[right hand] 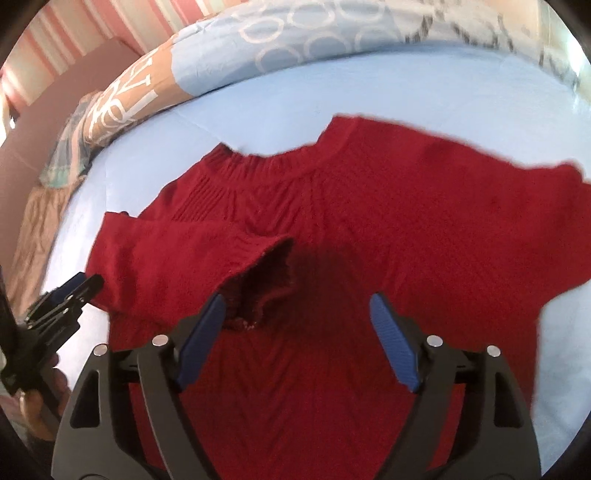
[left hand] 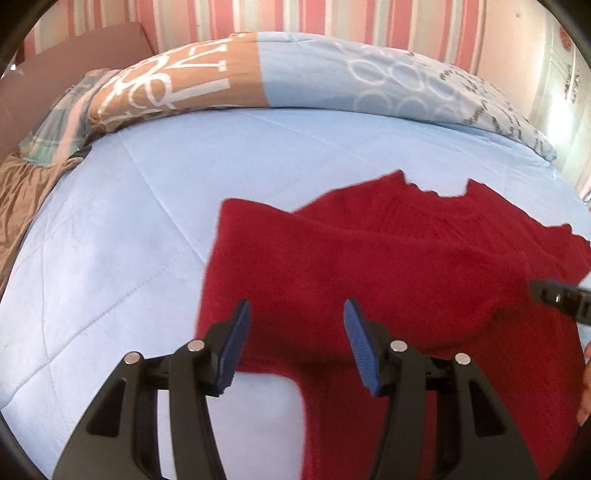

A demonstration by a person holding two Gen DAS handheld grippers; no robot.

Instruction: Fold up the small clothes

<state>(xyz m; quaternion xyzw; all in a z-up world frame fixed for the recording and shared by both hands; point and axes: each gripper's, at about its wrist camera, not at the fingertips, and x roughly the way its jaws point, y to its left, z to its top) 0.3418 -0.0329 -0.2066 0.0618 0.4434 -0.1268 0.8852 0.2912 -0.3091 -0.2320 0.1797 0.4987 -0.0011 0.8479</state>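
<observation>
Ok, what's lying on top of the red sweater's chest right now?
One sleeve is folded across the red sweater, its cuff open toward the right gripper. The knit beneath the sleeve is covered. The other sleeve lies spread on the blue bedspread.

A deep red cable-knit sweater (right hand: 332, 229) lies on a pale blue quilted bed (left hand: 147, 206), beside a blue-and-tan pillow (left hand: 258, 70) printed with white rings and letters, before a wall (left hand: 332, 14) striped pink, white and grey.

left tool (left hand: 297, 314): jaws apart, nothing gripped | right tool (right hand: 297, 314): jaws wide, nothing gripped
</observation>
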